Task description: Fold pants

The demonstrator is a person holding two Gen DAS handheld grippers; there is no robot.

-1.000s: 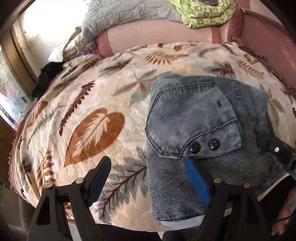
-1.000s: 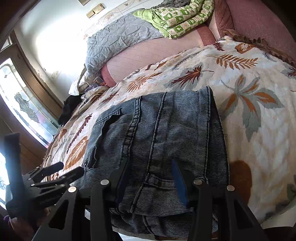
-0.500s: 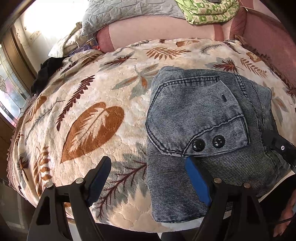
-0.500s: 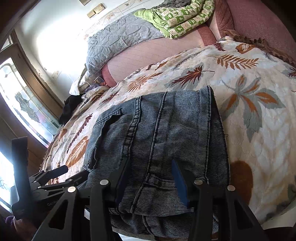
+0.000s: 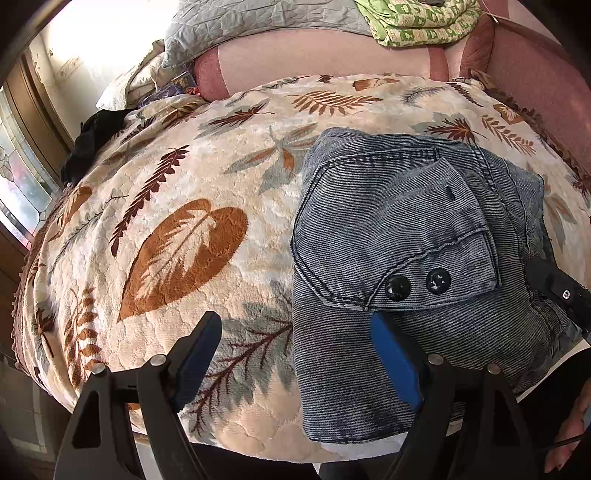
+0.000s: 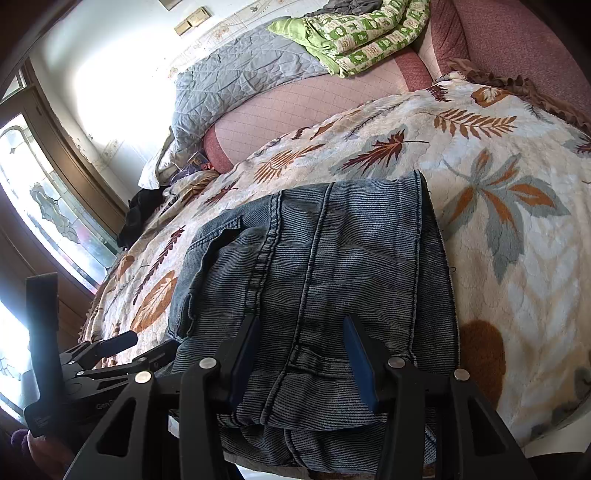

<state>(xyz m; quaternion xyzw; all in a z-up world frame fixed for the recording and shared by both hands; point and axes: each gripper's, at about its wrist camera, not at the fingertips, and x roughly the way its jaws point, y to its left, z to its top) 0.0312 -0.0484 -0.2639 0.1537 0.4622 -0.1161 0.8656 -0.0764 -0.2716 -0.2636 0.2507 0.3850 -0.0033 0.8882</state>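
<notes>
In my left wrist view, far left of frame: a window with patterned glass (image 5: 22, 192) and, beside it, a crumpled black cloth (image 5: 92, 140) at the bed's edge. Lower left to lower centre: my left gripper (image 5: 295, 362), released, jaws wide apart and nothing between them; the left finger hangs over the cream fleece blanket with brown and grey leaf print (image 5: 177, 229), the blue pad (image 5: 395, 362) of the right finger over the near part of the pants. Centre right: the folded blue-grey ribbed denim pants (image 5: 399, 229), lying flat on the blanket near its front edge, a flap with two black buttons (image 5: 417, 282) on top. Upper right: a green patterned quilt (image 5: 417, 18) on a pink sofa back. In my right wrist view, lower centre: my right gripper (image 6: 301, 354), jaws half apart over the pants' near seam; I cannot tell whether the pads pinch any cloth.
</notes>
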